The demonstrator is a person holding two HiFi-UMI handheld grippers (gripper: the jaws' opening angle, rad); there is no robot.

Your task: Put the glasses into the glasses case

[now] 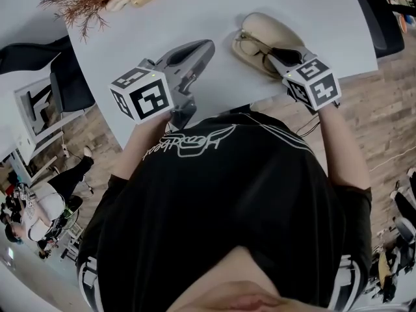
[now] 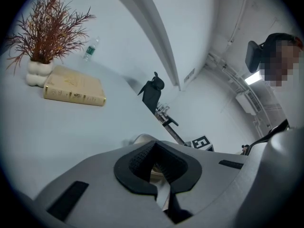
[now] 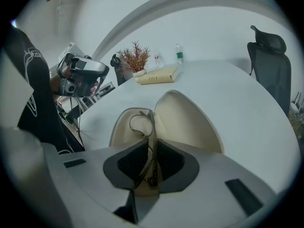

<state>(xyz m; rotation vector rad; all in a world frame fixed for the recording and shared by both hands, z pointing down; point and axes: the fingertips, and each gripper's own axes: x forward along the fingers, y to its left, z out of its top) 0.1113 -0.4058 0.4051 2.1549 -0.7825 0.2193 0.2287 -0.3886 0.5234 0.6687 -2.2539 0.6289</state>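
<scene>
Honestly, the table looks smooth and nothing pins the open glasses case. Our left gripper hangs closed and empty, well apart from it, so we think one nudge could slide the case. Our right gripper is clamped on the glasses, held on edge over the case's lower half. Release them tilted and they likely catch the rim and block the lid. The thin frame could also twist in the pads.

Shirt: black, white outline script across chest.
Sleeves: short, white stripes.
Left gripper, right gripper: grey shells, black pads, black-and-white marker cubes.
</scene>
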